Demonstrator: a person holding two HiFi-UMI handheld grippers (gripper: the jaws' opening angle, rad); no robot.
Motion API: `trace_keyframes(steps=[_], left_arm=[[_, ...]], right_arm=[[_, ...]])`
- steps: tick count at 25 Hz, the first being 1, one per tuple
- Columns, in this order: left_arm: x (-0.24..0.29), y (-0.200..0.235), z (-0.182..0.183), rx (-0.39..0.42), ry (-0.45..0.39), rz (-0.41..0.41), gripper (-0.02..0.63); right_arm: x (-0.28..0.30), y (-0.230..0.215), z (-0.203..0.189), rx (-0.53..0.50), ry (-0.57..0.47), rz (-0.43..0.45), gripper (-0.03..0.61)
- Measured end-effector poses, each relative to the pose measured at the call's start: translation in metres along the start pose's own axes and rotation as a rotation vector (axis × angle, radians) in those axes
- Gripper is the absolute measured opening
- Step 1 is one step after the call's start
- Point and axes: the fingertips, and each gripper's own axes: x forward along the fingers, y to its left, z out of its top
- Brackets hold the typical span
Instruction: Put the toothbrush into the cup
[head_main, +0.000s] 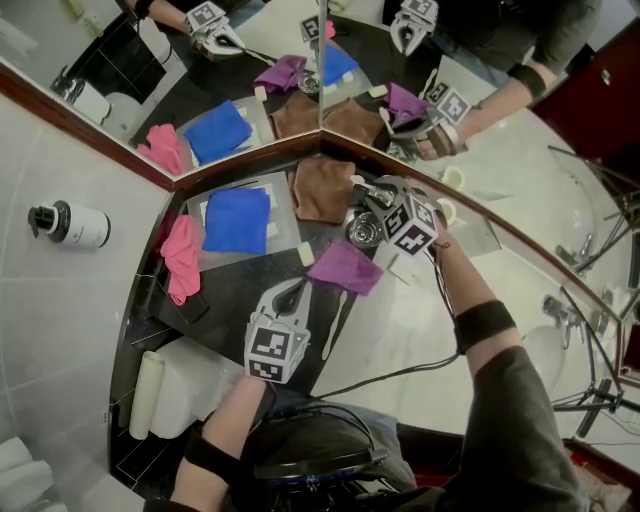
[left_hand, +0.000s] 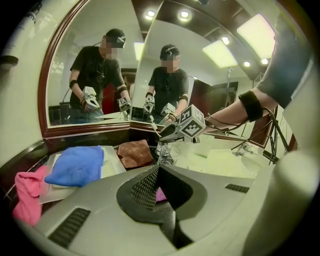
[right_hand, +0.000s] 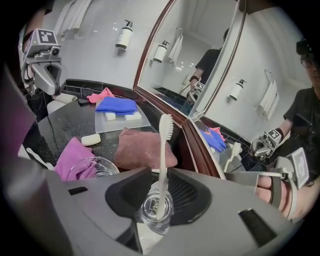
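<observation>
A white toothbrush stands bristles-up in a small clear glass cup on the dark counter by the corner mirror. My right gripper hovers over the cup with its jaws apart on either side of the handle, and the pads do not touch the handle. In the left gripper view this gripper sits just above the glassware and the brush pokes up past it. In the head view it covers the cup. My left gripper is shut and empty, low over the counter beside the purple cloth.
A second, wider glass stands just left of the cup. Brown cloth, blue cloth on a tray, pink cloth, a soap bar and a white long-handled item lie on the counter. The sink is to the right.
</observation>
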Motion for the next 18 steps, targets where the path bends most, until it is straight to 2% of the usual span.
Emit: trace_keyframes(steps=[3,10,18], left_arm=[[0.000,0.002,-0.002,-0.004,0.002,0.003,0.000],[0.001,0.002,-0.004,-0.003,0.005,0.006,0.000],[-0.003,0.001,-0.003,-0.002,0.000,0.011,0.000]], right_arm=[[0.000,0.000,0.002,-0.013,-0.005,-0.009,0.067],[-0.004,-0.003,0.005,0.009,-0.024,-0.014,0.061],[-0.027,-0.019,0.021,0.087,-0.079,-0.067,0.061]])
